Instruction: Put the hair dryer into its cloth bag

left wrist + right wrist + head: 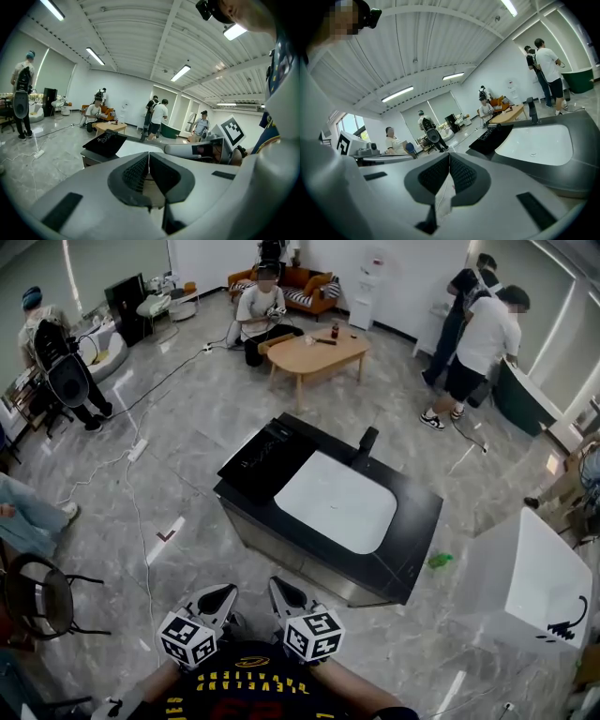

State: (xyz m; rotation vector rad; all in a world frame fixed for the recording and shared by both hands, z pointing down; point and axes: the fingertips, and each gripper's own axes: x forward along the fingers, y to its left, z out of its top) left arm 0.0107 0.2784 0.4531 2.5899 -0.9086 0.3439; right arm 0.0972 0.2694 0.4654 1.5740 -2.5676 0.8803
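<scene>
Closed tight, nothing pinched: left gripper (149, 157) and right gripper (450, 159) alike. Held side by side near chest, well short of table (412, 526). Bag (267, 458) lying flat at far-left end, just beside white panel (337, 501). No sure dryer in view; black post (364, 444) at far edge may be it, or a tap. Risks: could tip off that edge if nudged rather than clamped; could pinch both bag layers at once, mouth not visible, leaving no way in.
</scene>
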